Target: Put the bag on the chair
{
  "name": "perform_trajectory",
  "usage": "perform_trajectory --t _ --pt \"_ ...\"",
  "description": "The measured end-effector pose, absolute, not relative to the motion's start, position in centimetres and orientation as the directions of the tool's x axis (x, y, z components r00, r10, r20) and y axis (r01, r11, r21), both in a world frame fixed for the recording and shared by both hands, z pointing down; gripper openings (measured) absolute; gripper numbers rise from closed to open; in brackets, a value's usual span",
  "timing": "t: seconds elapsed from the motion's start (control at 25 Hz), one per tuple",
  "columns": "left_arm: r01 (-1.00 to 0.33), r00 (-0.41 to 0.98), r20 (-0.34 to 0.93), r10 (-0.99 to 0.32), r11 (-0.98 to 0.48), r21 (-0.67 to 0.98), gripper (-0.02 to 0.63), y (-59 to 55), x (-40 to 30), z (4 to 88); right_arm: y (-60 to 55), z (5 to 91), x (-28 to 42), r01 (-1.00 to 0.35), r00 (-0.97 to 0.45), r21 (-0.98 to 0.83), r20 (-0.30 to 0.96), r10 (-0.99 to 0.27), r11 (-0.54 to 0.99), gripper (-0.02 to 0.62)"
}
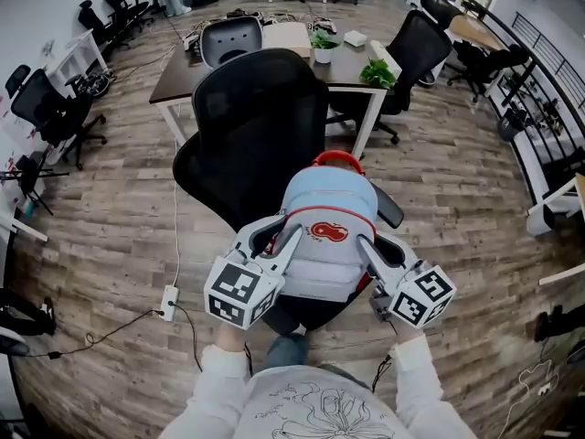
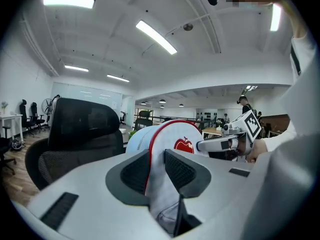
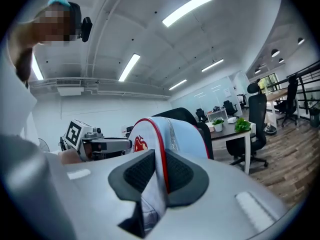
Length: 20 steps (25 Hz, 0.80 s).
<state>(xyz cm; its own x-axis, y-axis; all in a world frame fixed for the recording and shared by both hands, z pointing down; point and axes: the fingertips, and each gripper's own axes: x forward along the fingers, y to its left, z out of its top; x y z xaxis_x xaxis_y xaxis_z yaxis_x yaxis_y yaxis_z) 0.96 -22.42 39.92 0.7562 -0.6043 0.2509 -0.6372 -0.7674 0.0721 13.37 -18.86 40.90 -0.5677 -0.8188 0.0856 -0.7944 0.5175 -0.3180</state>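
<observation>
A light blue backpack [image 1: 327,236] with red trim and a red apple badge stands upright over the seat of the black mesh office chair [image 1: 256,126], its red top handle toward the backrest. My left gripper [image 1: 291,236] is shut on the bag's left side edge, and my right gripper [image 1: 364,243] on its right side edge. In the left gripper view, the bag [image 2: 165,144] has a fold of its fabric pinched between the pads of the left gripper [image 2: 156,171]. The right gripper view shows the bag [image 3: 170,134] clamped likewise by the right gripper [image 3: 159,174]. The bag hides most of the seat.
A dark desk [image 1: 183,76] with potted plants [image 1: 377,73] stands beyond the chair, with more office chairs [image 1: 416,48] around it. A white power strip [image 1: 169,302] and its cables lie on the wood floor at the left. A railing [image 1: 539,53] runs along the right.
</observation>
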Motion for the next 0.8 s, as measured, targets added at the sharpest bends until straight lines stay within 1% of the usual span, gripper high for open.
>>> perform_trajectory --t 0.12,0.32,0.6,0.8 --pt "-0.634 0.756 0.279 -0.592 -0.769 0.083 0.100 -22.8 0.9 41.1 -18.9 42.0 13.1 -0.793 -0.570 -0.335 0.109 -0.815 0.509 0.064" --pt "-0.614 0.773 0.296 -0.561 -0.779 0.127 0.100 -22.9 0.4 42.7 -19.0 43.0 12.6 -0.794 -0.580 -0.316 0.140 -0.802 0.519 0.064" --pt "-0.614 0.770 0.324 -0.550 -0.776 0.143 0.097 -23.2 0.5 44.3 -19.4 44.4 12.6 -0.783 -0.603 -0.304 0.153 -0.783 0.543 0.063" --pt "-0.621 0.762 0.351 -0.544 -0.767 0.162 0.097 -22.8 -0.1 44.5 -19.2 44.8 12.0 -0.762 -0.631 -0.328 0.187 -0.752 0.558 0.061"
